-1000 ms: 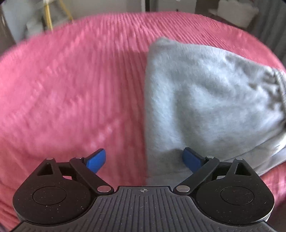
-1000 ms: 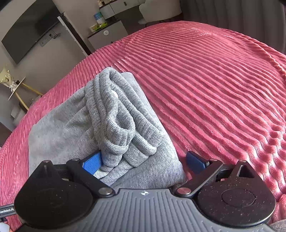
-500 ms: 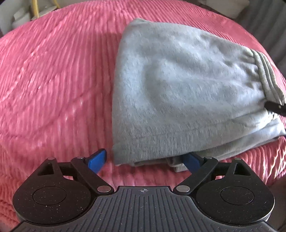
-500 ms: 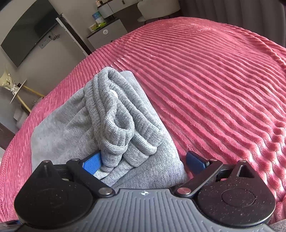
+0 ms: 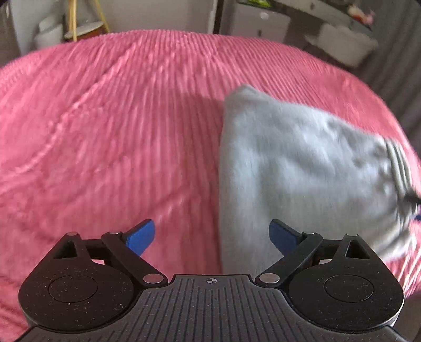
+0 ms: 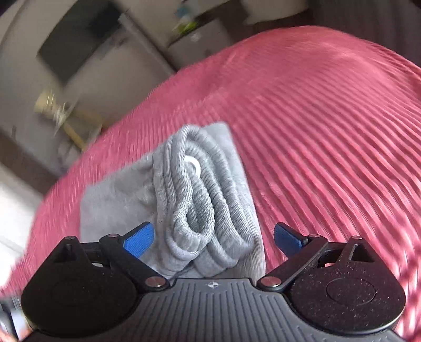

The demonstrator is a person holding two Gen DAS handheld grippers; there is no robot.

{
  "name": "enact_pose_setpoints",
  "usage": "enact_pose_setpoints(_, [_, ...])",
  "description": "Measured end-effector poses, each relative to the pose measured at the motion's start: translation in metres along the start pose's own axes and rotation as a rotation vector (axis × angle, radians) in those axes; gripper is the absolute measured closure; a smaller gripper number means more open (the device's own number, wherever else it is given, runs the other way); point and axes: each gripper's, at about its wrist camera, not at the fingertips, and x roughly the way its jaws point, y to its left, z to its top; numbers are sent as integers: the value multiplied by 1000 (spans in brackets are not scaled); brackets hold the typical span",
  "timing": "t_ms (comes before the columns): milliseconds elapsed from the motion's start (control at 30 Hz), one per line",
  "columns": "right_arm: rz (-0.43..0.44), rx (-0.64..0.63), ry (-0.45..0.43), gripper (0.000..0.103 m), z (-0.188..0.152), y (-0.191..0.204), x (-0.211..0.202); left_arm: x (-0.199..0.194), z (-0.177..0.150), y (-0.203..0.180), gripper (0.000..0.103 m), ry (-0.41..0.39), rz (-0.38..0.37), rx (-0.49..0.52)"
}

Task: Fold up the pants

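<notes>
Grey sweatpants (image 5: 302, 168) lie folded into a compact block on the pink ribbed bedspread (image 5: 118, 131). In the right wrist view the pants (image 6: 200, 200) show their stacked ribbed waistband, with a white eyelet on top. My left gripper (image 5: 211, 236) is open and empty, with the pants' left edge between its blue fingertips. My right gripper (image 6: 213, 236) is open and empty, with its jaws on either side of the waistband end, apart from it. Both views are motion-blurred.
The bedspread (image 6: 329, 131) spreads wide around the pants. Beyond the bed stand a white cabinet (image 6: 200, 42), a wall-mounted dark screen (image 6: 71, 44), a yellow-legged stand (image 5: 71, 21) and a white chair (image 5: 344, 44).
Both grippers have pulled back and lifted from the pants. The left view has swung so the pants sit further right. The pants look smaller in the right view.
</notes>
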Motion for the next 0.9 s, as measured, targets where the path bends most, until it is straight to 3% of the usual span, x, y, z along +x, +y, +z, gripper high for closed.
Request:
enact_pose_setpoints(233, [59,-114,134,5,28,1,43,46,22,-2,6,34,-95,-66])
enact_pose_setpoints(467, [167,-30,262,5,44,-17,77,74,30,3,5,48,-190,-67])
enact_pose_setpoints(633, [235,-47,308,5,49,-23,85,85,30,11,3,59,-283,-89])
enact_pose_setpoints(900, [322,-28,305,5,49,-41,86,100,30,33,1,70,-431,-172])
